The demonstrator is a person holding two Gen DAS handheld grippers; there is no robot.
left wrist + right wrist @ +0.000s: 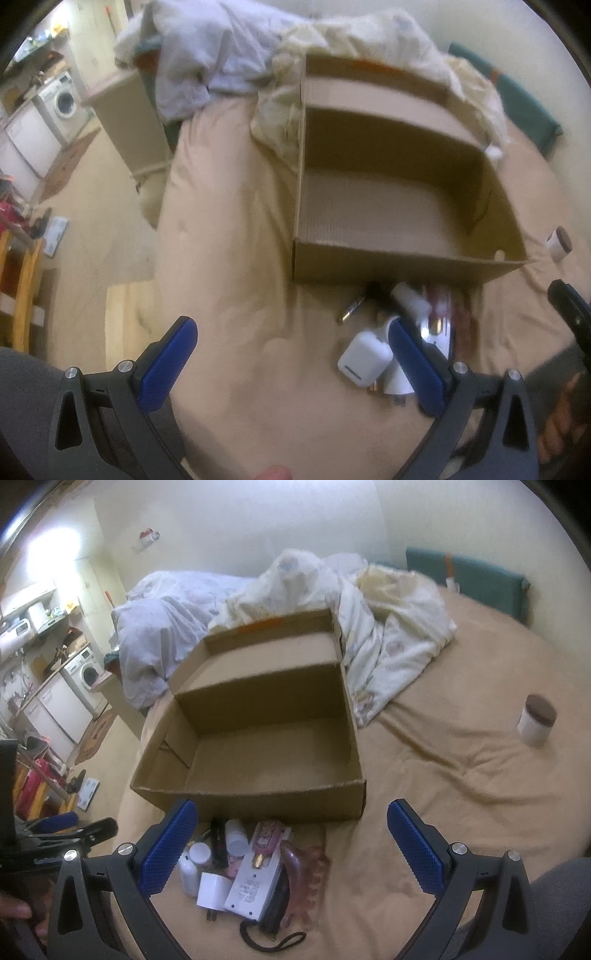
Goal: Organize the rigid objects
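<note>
An open, empty cardboard box (388,206) (266,746) sits on a tan bed sheet. In front of it lies a heap of small rigid items: a white charger case (364,358), a white adapter cube (215,889), a white remote-like device (255,884), small white bottles (236,836), a pink bottle (266,837), a brown hair claw (301,882) and a black strap. My left gripper (291,360) is open, empty, left of the heap. My right gripper (291,840) is open, empty, just above the heap.
A white jar with a brown lid (536,720) (558,243) stands alone on the sheet to the right. Crumpled bedding (332,602) lies behind the box. The bed edge and floor are on the left, with a washing machine (86,674) beyond.
</note>
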